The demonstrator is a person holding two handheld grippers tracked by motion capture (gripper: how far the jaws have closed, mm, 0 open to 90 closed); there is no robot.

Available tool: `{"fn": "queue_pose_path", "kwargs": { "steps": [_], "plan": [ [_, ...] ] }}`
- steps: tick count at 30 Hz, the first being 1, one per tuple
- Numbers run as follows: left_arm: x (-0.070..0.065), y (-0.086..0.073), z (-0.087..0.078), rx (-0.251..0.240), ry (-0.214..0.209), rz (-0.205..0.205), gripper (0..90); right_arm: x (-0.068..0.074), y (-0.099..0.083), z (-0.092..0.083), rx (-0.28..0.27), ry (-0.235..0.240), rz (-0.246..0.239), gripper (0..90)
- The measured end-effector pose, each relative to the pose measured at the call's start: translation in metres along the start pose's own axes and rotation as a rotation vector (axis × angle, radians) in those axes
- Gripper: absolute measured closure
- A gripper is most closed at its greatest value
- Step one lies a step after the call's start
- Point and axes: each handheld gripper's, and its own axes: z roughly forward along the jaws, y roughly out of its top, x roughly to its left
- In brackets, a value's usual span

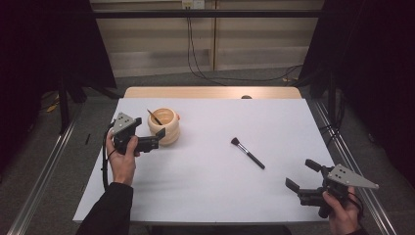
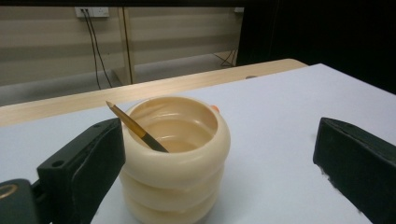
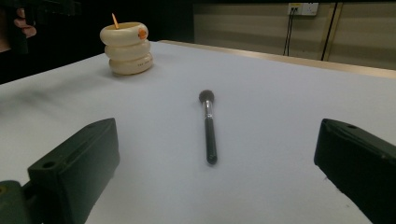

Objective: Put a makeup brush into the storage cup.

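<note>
Both tongs [image 1: 155,138] [image 1: 303,175] spread, cream ribbed cup [image 2: 175,158] holding slim brush [image 2: 135,126], black-handled brush [image 3: 208,126].

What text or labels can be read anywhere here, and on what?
None can be read.
Cream holder: a short dark line of print on its lowest ring, too small and blurred to read.
Orange round mark on the holder's top ring: no letters can be made out.
Brush on the table: no print can be seen on its handle.
</note>
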Motion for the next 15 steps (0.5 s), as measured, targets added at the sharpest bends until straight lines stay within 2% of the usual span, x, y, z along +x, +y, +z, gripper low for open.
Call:
{"fn": "queue_pose_path", "kwargs": {
  "steps": [2, 3, 4, 5, 7, 10, 12, 13, 15],
  "plan": [
    [-0.004, -0.002, -0.002, 0.001, 0.017, 0.004, 2.7, 0.0, 0.0, 0.0, 0.001, 0.002, 0.003, 0.0],
    [-0.005, -0.003, -0.004, 0.012, 0.036, 0.027, 2.8, 0.001, 0.0, 0.001, -0.001, 0.001, 0.002, 0.0],
    [-0.008, -0.004, -0.005, 0.003, 0.04, 0.024, 2.9, 0.0, 0.0, 0.001, -0.002, 0.002, 0.001, 0.0],
    [-0.009, -0.005, -0.007, 0.015, 0.048, 0.038, 3.0, 0.0, 0.0, 0.0, 0.0, 0.002, 0.002, 0.0],
    [-0.011, -0.008, -0.01, 0.005, 0.032, 0.033, 3.2, 0.0, 0.0, 0.001, 0.001, 0.002, 0.002, 0.0],
    [-0.015, -0.012, -0.014, -0.013, 0.031, 0.015, 3.1, 0.0, 0.0, 0.001, -0.002, 0.0, 0.001, 0.0],
    [-0.016, -0.013, -0.017, -0.01, 0.023, 0.027, 1.2, 0.0, 0.0, 0.001, -0.002, 0.001, 0.001, 0.0],
    [-0.018, -0.013, -0.019, -0.017, 0.028, 0.018, 1.6, 0.0, 0.0, 0.001, -0.002, 0.0, 0.003, 0.0],
    [-0.021, -0.014, -0.021, -0.038, 0.013, 0.007, 1.6, 0.0, 0.0, 0.001, -0.004, -0.003, 0.003, 0.0]
  ]
}}
